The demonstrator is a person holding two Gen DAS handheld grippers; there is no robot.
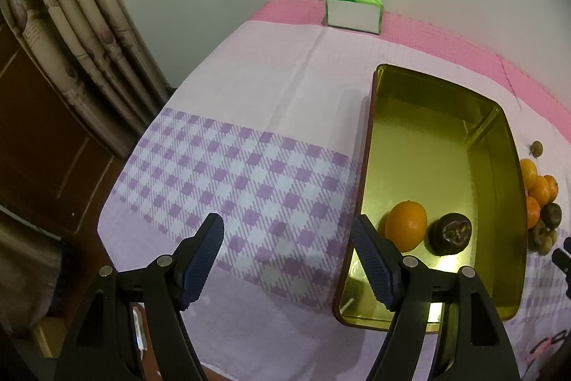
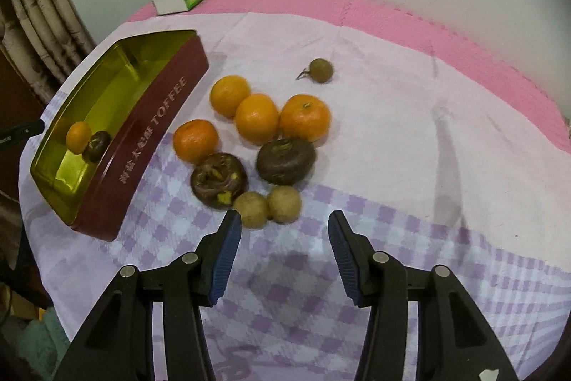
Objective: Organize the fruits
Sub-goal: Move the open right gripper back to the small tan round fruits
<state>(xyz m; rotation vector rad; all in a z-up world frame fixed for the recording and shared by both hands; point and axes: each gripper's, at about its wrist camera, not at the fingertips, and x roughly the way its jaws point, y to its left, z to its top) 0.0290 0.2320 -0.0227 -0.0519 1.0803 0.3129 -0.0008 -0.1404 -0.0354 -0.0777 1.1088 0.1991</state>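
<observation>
The right hand-held gripper (image 2: 283, 232) hangs over the cloth with its jaws apart and nothing between them, tips just short of two small tan longans (image 2: 267, 207) that lie touching each other. Just beyond these sit two dark, flattened water chestnuts (image 2: 251, 172), then four mandarins (image 2: 257, 118) bunched together, and one more longan with a stem (image 2: 321, 70) lying apart farther back. To the left is the toffee tin (image 2: 150, 138), maroon outside and gold inside, already holding one mandarin (image 2: 78, 137) and one water chestnut (image 2: 98, 145) near its closer end.

The left hand-held gripper (image 1: 287, 238) is also open and empty, its right finger at the tin's near long wall (image 1: 360, 188), over the lilac checked tablecloth (image 1: 249, 174). A green tissue box (image 1: 353, 8) stands at the far edge of the table.

The longans look light, round and thin-shelled: likely to roll, so a gentle pinch across the middle should suit. The mandarins are probably soft-skinned and bruise easily; take them across the widest part. The water chestnuts seem firm and best gripped across their flat sides.
</observation>
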